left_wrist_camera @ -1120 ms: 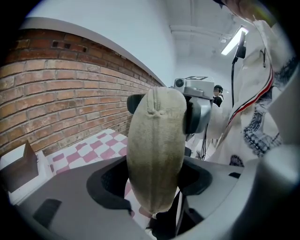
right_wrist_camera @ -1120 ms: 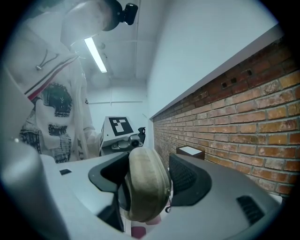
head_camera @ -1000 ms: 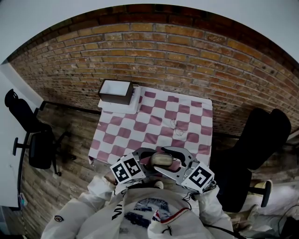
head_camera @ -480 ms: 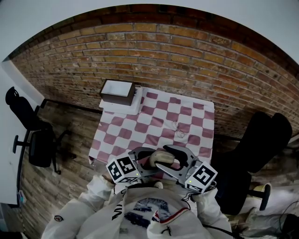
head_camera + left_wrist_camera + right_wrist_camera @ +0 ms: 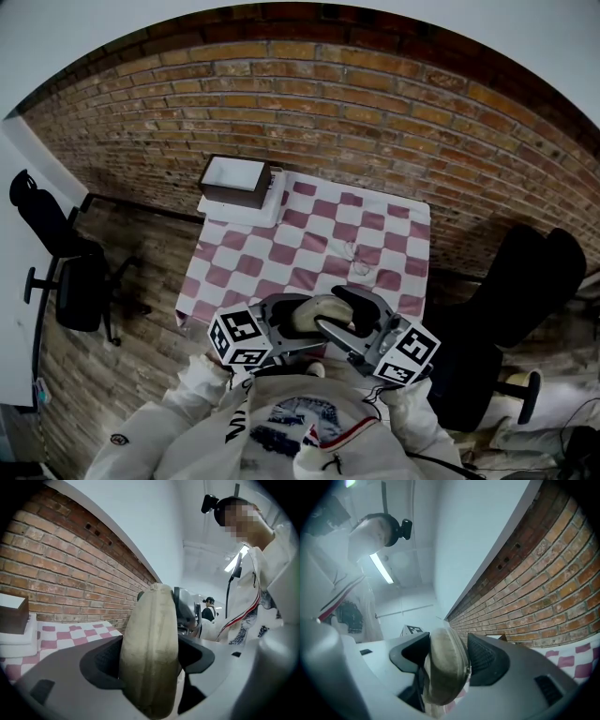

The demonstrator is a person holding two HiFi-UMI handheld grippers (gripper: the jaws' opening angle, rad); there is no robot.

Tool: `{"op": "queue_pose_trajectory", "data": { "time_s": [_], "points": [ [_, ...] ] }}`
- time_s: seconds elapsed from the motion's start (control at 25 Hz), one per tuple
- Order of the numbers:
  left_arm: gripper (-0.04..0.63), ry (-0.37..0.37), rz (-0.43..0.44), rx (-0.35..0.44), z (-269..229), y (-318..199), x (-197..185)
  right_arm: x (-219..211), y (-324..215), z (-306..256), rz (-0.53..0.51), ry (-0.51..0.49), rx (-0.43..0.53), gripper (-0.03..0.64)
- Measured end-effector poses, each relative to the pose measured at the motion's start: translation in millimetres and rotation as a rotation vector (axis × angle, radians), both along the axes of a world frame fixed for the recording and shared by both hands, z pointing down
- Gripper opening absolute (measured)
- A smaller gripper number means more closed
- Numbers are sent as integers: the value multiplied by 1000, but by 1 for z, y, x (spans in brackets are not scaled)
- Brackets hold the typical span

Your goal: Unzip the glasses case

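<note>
Beige fabric glasses case [image 5: 317, 315], lower centre of the head view, by the lower edge of the checked tablecloth [image 5: 309, 246]. The left gripper [image 5: 149, 660] clamps one end and the right gripper [image 5: 446, 662] the other, jaws wide.

Glasses case [image 5: 309, 317] partly behind the right hand-held gripper [image 5: 331, 310] in head view.

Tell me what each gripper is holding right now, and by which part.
Both hold the glasses case. The left gripper clamps one end across its broad faces; the right gripper has the opposite end between its fingers.
</note>
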State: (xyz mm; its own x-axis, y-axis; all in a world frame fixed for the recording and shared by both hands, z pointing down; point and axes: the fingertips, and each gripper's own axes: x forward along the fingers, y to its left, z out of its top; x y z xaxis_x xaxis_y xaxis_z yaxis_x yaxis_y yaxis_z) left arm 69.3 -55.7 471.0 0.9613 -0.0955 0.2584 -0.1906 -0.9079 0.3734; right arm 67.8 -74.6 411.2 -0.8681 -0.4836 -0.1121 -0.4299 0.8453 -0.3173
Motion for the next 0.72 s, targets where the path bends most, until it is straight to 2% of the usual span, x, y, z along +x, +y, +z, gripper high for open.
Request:
{"op": "queue_pose_trajectory", "data": {
  "time_s": [0.28, 0.56, 0.72],
  "points": [
    [334, 111, -59, -34, -10, -3, -2, 3, -1, 0, 9, -45, -20, 268],
    [334, 171, -86, -38, -14, -3, -5, 2, -3, 0, 9, -79, -37, 268],
    [333, 179, -102, -29, -14, -5, -10, -5, -3, 1, 7, -89, -46, 268]
  ]
}}
